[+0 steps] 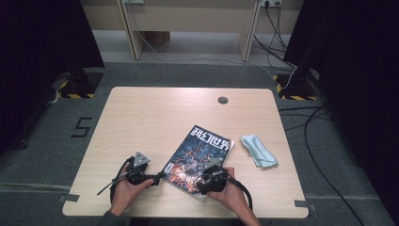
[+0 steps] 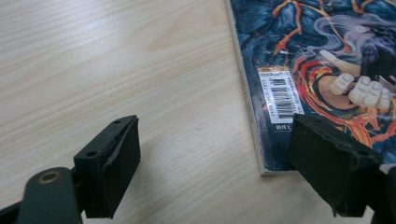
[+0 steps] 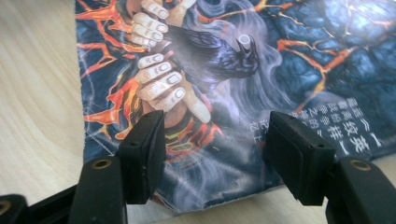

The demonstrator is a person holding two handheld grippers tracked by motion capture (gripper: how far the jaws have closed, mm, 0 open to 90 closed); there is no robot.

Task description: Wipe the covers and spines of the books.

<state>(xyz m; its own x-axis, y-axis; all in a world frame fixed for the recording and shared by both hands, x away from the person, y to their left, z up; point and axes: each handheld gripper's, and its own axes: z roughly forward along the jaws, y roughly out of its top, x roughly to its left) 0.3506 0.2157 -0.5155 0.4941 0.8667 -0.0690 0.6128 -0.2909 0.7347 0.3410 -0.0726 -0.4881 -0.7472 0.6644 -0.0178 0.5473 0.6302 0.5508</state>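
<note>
Magazine (image 1: pixel 197 160) lies flat on the table (image 1: pixel 141 117), cover up, near the front edge and turned at an angle. Left gripper (image 1: pixel 157 179) sits at its lower-left corner, right gripper (image 1: pixel 207 181) over its near edge.

Left gripper view: jaws spread, bare wood between them. 1 jaw hangs over the magazine's corner by the barcode (image 2: pixel 279 95); can't tell if it touches the cover. Spine edge visible, rest of the cover cut off at the frame's right and top.

Right gripper view: jaws apart, both over the cover art near the near edge (image 3: pixel 224 200). Nothing pinched. Whether the tips rest on the paper is hard to make out. Cover text at right is partly blocked by 1 jaw.

High view: both hands (image 1: pixel 124 193) cover most of the gripper bodies, and the magazine's near corner is hidden under the right hand. A folded light-blue cloth (image 1: pixel 259 150) lies well apart, to the magazine's right.
</note>
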